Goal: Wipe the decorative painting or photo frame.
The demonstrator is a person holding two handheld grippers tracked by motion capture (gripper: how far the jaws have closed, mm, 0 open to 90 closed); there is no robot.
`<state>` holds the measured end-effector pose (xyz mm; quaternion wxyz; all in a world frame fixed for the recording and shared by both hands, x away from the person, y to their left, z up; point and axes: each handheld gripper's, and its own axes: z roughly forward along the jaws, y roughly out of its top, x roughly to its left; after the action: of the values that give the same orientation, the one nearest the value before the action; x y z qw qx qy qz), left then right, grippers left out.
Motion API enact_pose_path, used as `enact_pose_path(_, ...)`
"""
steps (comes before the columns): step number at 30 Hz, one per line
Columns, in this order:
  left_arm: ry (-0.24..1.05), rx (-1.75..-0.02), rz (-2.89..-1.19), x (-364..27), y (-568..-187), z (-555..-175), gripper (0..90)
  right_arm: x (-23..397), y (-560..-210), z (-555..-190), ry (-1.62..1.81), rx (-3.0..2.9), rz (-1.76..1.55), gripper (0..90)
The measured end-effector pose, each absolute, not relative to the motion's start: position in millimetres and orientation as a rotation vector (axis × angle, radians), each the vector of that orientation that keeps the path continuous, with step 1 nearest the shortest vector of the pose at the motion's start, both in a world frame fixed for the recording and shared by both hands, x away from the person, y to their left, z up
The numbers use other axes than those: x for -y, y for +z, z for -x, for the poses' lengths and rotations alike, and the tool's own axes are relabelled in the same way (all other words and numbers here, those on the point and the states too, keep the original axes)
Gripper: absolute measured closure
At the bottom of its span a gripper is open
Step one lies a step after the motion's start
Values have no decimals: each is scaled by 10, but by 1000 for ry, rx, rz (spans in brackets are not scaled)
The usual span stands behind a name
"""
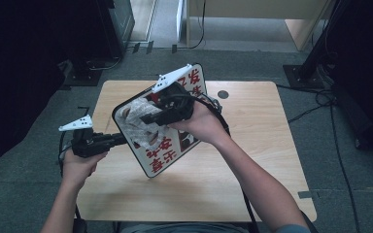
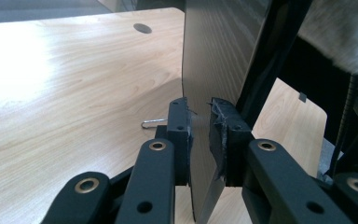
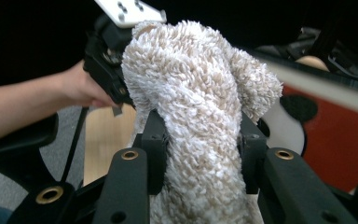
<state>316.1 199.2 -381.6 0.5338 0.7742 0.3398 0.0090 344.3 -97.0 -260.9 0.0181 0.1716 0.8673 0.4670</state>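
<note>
A flat board [image 1: 167,156] with a black rim and red characters is held tilted above the table, one corner pointing down. My left gripper [image 1: 120,140] is shut on its left edge; in the left gripper view the pads [image 2: 181,122] pinch the grey board [image 2: 219,51] edge-on. My right gripper [image 1: 149,116] is shut on a fluffy white-and-beige cloth [image 1: 132,118] that lies against the board's printed face. In the right gripper view the cloth [image 3: 191,93] bulges up between the jaws of the right gripper [image 3: 200,140], with the board [image 3: 340,140] to the right and the left gripper [image 3: 107,51] behind.
The wooden table [image 1: 252,145] has a round cable hole [image 1: 223,94] at the back. A small metal clip [image 2: 153,122] lies on the tabletop [image 2: 74,84] near the left jaws. Cables [image 1: 330,111] run over the grey floor at the right; dark equipment stands at the far left.
</note>
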Motion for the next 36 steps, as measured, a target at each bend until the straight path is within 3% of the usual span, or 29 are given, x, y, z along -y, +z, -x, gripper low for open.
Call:
enact_pose_path(7,28,-808,-1851,-1981,-3809,-3163,808,877,-2484,-3458,1470,-2663,-522,649)
enact_pose_path(36,29,-816,-1843,-1979,-3805,-3167,795,815,-2788,-3427,1420,-2723,-502,648)
